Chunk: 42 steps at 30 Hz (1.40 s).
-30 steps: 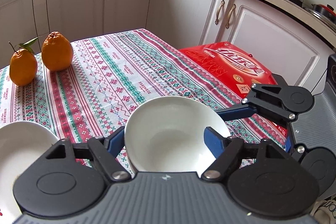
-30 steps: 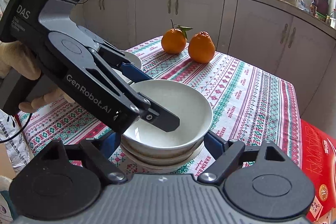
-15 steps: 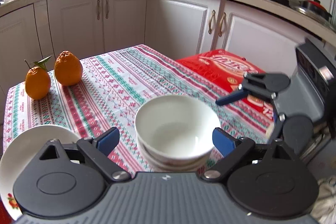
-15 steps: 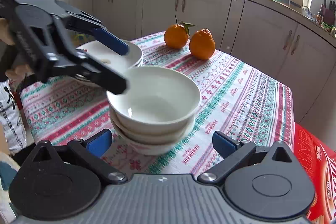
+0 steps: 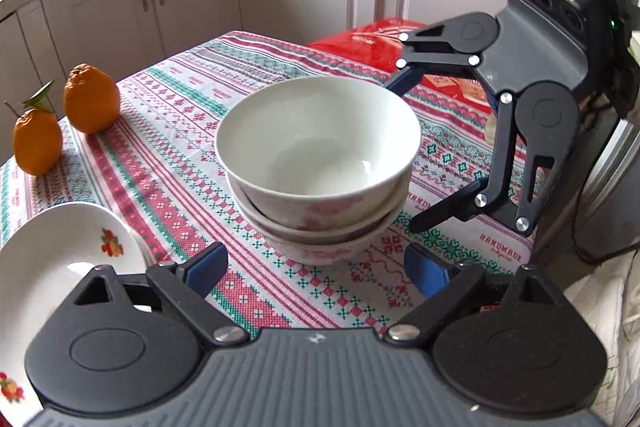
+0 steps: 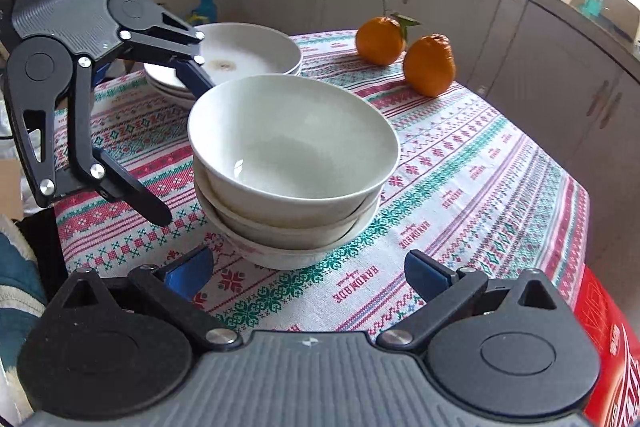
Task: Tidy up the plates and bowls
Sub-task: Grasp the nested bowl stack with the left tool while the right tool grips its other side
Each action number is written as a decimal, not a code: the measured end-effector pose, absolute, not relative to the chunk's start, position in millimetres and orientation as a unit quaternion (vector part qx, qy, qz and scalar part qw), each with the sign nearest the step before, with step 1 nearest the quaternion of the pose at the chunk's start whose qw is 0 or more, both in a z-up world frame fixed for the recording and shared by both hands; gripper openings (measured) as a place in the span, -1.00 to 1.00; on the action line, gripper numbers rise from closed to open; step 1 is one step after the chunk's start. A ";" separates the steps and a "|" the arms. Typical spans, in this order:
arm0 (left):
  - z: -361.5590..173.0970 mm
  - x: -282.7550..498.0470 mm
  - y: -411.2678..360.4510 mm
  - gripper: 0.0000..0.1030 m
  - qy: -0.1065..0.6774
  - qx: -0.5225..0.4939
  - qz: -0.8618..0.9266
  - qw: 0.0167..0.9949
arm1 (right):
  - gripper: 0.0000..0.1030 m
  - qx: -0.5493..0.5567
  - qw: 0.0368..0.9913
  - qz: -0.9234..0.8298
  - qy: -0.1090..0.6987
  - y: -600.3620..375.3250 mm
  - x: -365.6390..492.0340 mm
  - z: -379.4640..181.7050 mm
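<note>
Three white bowls stood nested in one stack at the centre of both views, resting on a tablecloth woven with red, green and white bands. The top bowl was plain and glossy inside, with a small highlight near its bottom; faint pink flower marks showed on the outer walls of the top and lowest bowls in the left wrist view. The stack leaned slightly, each rim showing below the one above.

The left gripper occupied the lower middle of its own view, its blue pads spread wide on either side of the stack's base and touching nothing; its jaws had just been opening, with no bowl clamped between them. The right gripper sat likewise at the lower middle of its view, jaws fully released after opening wider, its pads clear of the bowls. Each gripper also appeared in the other's view, flanking the stack without contact.

A stack of white plates lay at the upper left of the right wrist view, behind the bowls; a fruit-patterned plate filled the lower left of the left wrist view. Two oranges stood together near the far edge of the cloth. A red box lay beyond the table's edge at the upper right of the left wrist view.
</note>
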State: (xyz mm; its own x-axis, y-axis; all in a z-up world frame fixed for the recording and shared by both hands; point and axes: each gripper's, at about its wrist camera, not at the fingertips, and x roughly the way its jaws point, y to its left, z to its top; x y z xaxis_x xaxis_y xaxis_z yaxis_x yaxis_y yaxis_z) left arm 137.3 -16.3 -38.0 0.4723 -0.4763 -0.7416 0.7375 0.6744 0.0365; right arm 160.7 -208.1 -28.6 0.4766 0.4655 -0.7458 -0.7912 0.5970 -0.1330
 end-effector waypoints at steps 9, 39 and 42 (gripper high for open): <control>-46.4 158.1 -25.0 0.79 0.372 0.211 -0.403 0.809 | 0.98 -0.266 0.782 0.440 0.351 -197.8 184.2 -31.2; -47.2 181.2 -23.8 0.52 0.372 0.242 -0.471 0.762 | 0.80 -0.279 0.738 0.489 0.373 -186.1 203.9 -28.7; -44.1 179.1 -21.3 0.52 0.369 0.240 -0.469 0.765 | 0.80 -0.282 0.738 0.488 0.370 -184.2 200.8 -24.0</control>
